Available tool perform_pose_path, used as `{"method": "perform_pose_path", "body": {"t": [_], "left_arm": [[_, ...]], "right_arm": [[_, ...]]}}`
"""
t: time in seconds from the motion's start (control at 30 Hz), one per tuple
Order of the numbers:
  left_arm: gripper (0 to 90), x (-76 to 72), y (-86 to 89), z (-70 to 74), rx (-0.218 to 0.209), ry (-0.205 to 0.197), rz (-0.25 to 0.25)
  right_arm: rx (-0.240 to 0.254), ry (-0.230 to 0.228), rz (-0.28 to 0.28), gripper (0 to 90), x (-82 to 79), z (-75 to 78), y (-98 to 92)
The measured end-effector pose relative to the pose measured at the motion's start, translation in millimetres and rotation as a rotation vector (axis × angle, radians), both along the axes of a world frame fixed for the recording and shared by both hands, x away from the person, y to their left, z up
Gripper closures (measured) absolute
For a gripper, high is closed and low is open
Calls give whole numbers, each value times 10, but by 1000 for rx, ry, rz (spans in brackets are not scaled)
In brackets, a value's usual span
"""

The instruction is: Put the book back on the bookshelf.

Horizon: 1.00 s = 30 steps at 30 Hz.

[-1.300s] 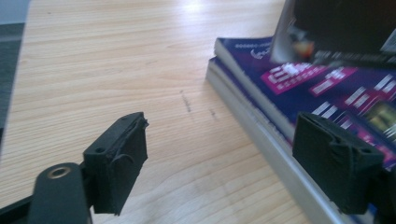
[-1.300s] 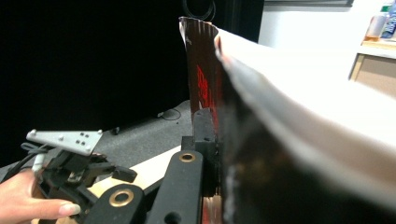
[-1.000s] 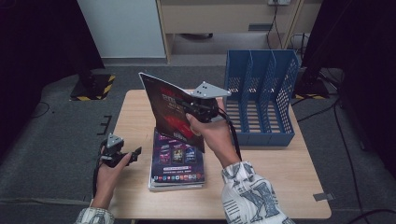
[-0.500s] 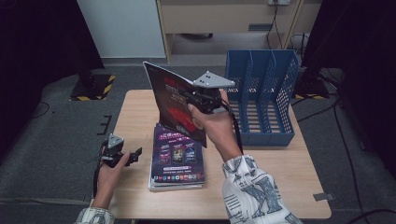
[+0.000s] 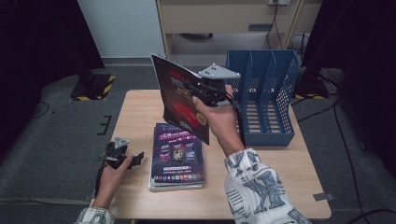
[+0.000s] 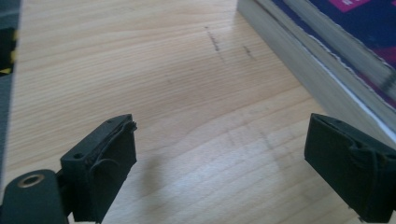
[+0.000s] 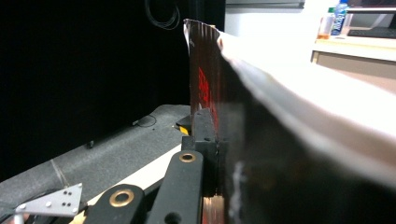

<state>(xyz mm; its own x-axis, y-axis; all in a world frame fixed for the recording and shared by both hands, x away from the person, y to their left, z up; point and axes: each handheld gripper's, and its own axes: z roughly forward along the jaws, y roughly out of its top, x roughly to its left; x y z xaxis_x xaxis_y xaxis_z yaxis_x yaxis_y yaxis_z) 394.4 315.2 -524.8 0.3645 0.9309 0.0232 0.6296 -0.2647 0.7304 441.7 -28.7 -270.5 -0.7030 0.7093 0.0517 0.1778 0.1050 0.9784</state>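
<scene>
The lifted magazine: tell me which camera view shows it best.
The high view: the lifted magazine shows whole, tilted above the table, clamped by the right gripper left of the blue file rack. The right gripper view shows it edge-on and blurred. The left gripper view shows the stack of magazines instead.

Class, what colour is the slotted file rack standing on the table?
Blue: the file rack shows best in the high view.

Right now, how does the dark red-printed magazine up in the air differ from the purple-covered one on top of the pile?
The dark red-printed magazine is lifted clear of the wooden table and stands tilted on edge; the purple-covered magazine lies flat, face up, on the stack. The red one is pinched in the right gripper; the purple one is untouched, with the left gripper open beside it. Both are glossy magazines of similar size.
</scene>
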Motion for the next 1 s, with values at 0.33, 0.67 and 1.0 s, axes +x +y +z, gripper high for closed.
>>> {"method": "perform_pose_path", "body": {"t": [0.33, 0.67, 1.0], "left_arm": [[72, -2, -39, -18, 13, 5, -6], [66, 12, -51, -60, -10, 35, -7], [16, 10, -59, -88, 30, 53, 4]], "right_arm": [[5, 2, -61, 865, 61, 140, -85], [3, -17, -133, 866, 154, 326, -233], [35, -9, -186, 865, 219, 399, -408]]}}
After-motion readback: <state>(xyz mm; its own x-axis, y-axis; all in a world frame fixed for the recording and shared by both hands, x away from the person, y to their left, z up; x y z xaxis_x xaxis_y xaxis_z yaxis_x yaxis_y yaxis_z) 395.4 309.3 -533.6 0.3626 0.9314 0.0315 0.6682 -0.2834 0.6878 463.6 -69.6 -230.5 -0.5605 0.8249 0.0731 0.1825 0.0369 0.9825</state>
